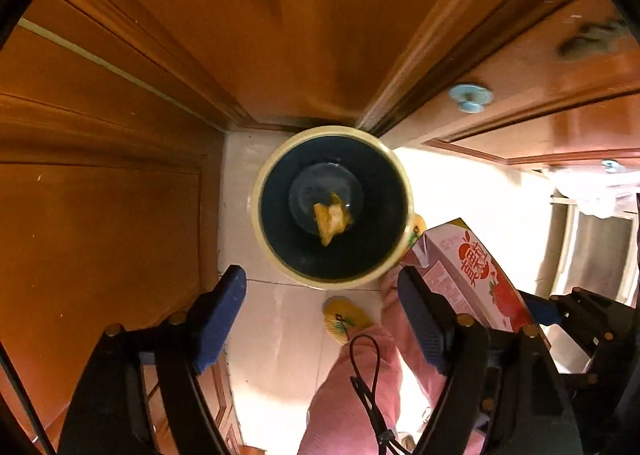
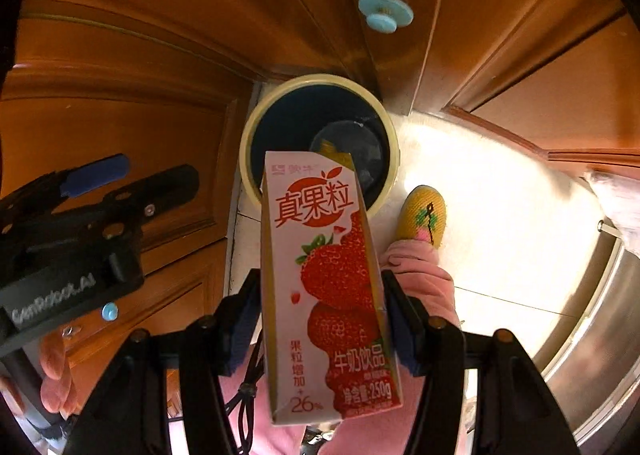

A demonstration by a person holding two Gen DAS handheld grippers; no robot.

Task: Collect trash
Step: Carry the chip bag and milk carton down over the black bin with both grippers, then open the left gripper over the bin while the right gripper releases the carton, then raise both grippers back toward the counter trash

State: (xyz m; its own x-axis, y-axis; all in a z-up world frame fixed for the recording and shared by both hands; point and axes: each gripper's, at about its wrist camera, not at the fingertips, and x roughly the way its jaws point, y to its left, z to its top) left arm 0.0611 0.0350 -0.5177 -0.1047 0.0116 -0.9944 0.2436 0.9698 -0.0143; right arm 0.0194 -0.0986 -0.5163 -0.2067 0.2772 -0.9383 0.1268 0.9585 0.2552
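On the left, the left hand-held gripper points straight down over the round cream-rimmed waste bin with a dark liner, which stands on the pale tiled floor in a corner of brown wooden cabinet doors. Its 2 blue-padded jaws stand wide with nothing between them, and a crumpled yellow-orange scrap lies at the bottom of the bin, so this side's piece looks delivered. The risk here is small: lowered further, the wide jaws could knock the rim and shift the bin. Moving right, the pink strawberry milk-drink carton is clamped between the pads of the right hand-held gripper, held by its lower half, its top leaning over the near edge of the bin. The wrist view shows only part of the carton above the opening; the rest hangs over the floor. Released from this spot, I judge it could strike the rim and tip outward, landing near the person's yellow knitted slipper and pink trouser leg. The 2 tools also sit close together, so a hurried move toward the bin's centre could bump them. Any leftover liquid might spill if the carton falls sideways, though I cannot tell whether it is empty.
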